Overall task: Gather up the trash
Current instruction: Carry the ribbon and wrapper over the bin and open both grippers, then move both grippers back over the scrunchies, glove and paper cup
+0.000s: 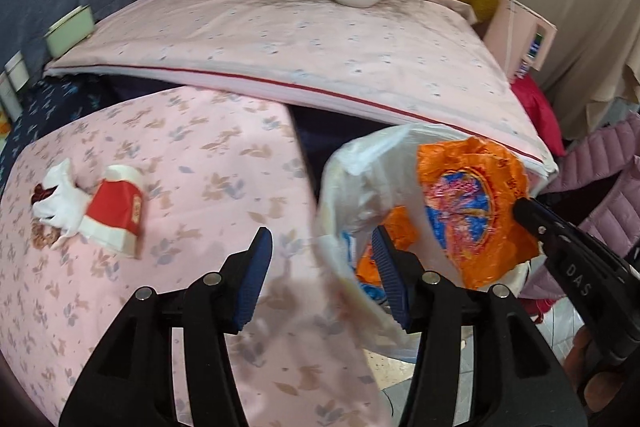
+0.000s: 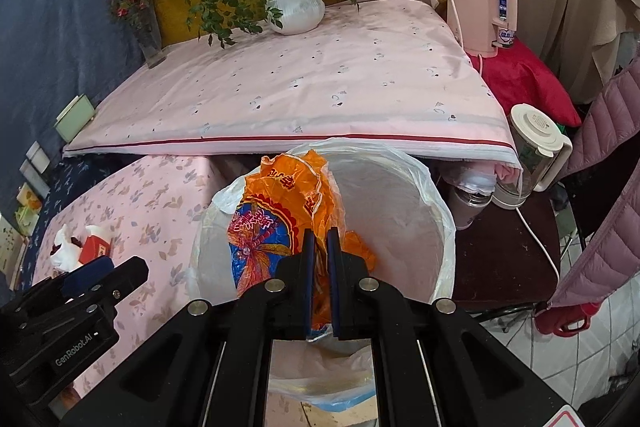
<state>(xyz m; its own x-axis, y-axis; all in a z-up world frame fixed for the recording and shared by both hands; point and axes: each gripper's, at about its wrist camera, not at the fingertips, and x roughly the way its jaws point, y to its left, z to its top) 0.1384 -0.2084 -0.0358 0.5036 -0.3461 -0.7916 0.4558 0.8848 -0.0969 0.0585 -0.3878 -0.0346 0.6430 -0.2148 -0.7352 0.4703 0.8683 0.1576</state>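
Observation:
My right gripper (image 2: 320, 247) is shut on a crumpled orange and blue wrapper (image 2: 276, 223) and holds it over the open mouth of a bin lined with a white plastic bag (image 2: 400, 211). In the left wrist view the wrapper (image 1: 468, 203) hangs from the right gripper (image 1: 524, 205) above the bag (image 1: 360, 187). My left gripper (image 1: 322, 251) is open and empty, just left of the bin rim. A red and white paper cup (image 1: 116, 215) and white crumpled tissue (image 1: 60, 195) lie on the pink flowered table (image 1: 180, 155) to the left.
A higher table under a pink cloth (image 2: 320, 95) stands behind, with a white plant pot (image 2: 296, 7) and a flower vase (image 2: 144, 27). A glass kettle (image 2: 532, 155), a pink water dispenser (image 2: 480, 11) and a pink jacket (image 2: 600, 187) are to the right.

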